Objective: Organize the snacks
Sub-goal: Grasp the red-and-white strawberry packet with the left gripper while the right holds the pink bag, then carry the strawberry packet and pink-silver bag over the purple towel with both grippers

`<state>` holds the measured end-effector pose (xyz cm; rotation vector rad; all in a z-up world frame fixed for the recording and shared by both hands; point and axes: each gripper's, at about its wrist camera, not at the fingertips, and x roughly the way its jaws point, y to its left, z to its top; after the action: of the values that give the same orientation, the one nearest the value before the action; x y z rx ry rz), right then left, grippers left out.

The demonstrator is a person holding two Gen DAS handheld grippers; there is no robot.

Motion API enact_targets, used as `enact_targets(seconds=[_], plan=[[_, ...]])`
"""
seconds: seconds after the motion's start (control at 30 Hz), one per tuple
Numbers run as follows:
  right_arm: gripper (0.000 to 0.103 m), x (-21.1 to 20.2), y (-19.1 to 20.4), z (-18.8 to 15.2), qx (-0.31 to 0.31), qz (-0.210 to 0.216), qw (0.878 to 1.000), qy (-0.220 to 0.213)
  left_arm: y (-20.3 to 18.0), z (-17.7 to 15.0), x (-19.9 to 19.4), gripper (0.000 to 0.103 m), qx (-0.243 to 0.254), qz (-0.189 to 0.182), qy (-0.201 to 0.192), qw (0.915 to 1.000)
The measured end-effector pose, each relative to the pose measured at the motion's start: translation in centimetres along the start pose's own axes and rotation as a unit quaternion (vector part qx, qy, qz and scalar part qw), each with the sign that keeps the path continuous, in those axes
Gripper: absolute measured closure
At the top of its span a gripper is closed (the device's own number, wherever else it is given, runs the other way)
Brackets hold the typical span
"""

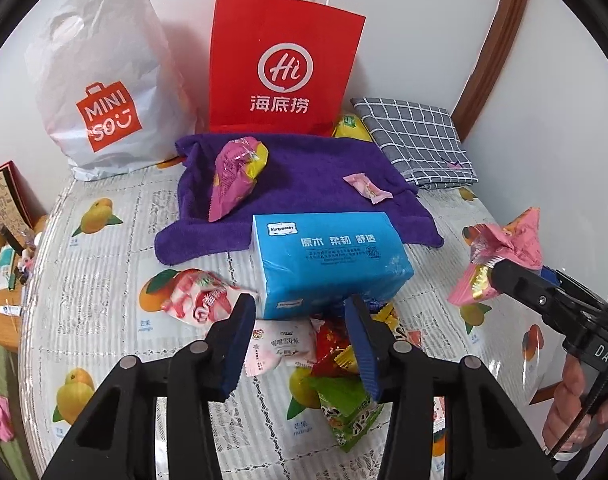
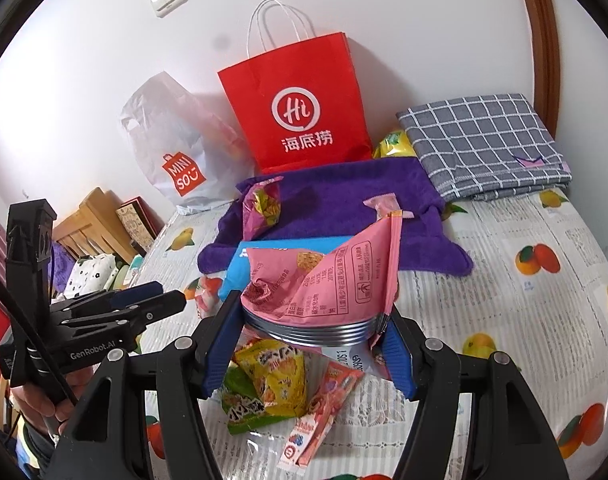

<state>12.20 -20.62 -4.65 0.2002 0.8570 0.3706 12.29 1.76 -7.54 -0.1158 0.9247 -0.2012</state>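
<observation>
My right gripper [image 2: 311,320] is shut on a pink snack bag [image 2: 323,276] and holds it above the table; the bag also shows in the left wrist view [image 1: 503,256] at the right. My left gripper [image 1: 300,320] is open and empty, low over a pile of snacks: a white-pink packet [image 1: 280,346], a red-yellow packet [image 1: 335,350] and a green packet [image 1: 343,412]. A purple towel [image 1: 304,176] carries a purple snack bag [image 1: 236,176] and a small pink candy [image 1: 367,188]. A red-white jelly bag [image 1: 202,296] lies at the left.
A blue tissue pack [image 1: 327,264] lies in front of the towel. A red paper bag [image 1: 284,64] and a white Miniso bag [image 1: 104,92] stand against the wall. A folded grey checked cloth [image 1: 419,140] and a yellow packet [image 1: 349,126] lie at the back right.
</observation>
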Motion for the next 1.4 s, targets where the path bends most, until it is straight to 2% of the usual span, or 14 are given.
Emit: enact_targets(seconds=[0.2,0.27,0.37,0.67,0.77,1.0,1.03,1.17,1.3,1.37,1.4], plan=[[0.039,1.0,0.0,0.1,-0.003,-0.001,1.000,0.009,2.3,-0.2,0.6,0.055,-0.022,0.005,0.002,0.9997],[0.039,1.3,-0.1,0.0,-0.002,-0.002,1.000,0.012,3.4,-0.3,0.9,0.045,-0.037,0.004,0.008,0.9993],[0.039,1.7,-0.2,0.0,-0.003,-0.003,1.000,0.015,4.5,-0.7,1.5,0.038,-0.046,0.001,0.017,0.9988],[0.039,3.5,-0.5,0.6,-0.003,-0.004,1.000,0.022,6.0,-1.6,5.2,0.035,-0.047,0.023,0.053,0.9972],[0.039,4.0,-0.6,0.7,-0.004,-0.006,1.000,0.025,5.9,-1.5,6.5,0.035,-0.036,0.022,0.059,0.9974],[0.039,5.3,-1.7,0.8,0.002,-0.015,0.999,0.035,6.3,-1.2,9.8,0.035,-0.008,0.060,0.077,0.9951],[0.039,5.6,-1.9,0.8,0.004,-0.015,0.999,0.037,6.3,-1.2,10.2,0.031,-0.002,0.066,0.079,0.9947],[0.039,6.6,-2.5,1.1,0.010,-0.018,0.999,0.042,6.0,-0.9,11.5,0.028,0.022,0.078,0.075,0.9939],[0.039,7.3,-2.9,1.3,0.013,-0.019,0.999,0.046,6.0,-0.9,11.9,0.031,0.037,0.083,0.059,0.9941],[0.039,7.5,-3.0,1.3,0.013,-0.021,0.999,0.048,6.2,-0.8,11.6,0.051,0.037,0.083,0.052,0.9945],[0.039,7.6,-3.0,1.3,0.013,-0.021,0.999,0.048,6.4,-0.8,11.4,0.056,0.037,0.080,0.049,0.9949]])
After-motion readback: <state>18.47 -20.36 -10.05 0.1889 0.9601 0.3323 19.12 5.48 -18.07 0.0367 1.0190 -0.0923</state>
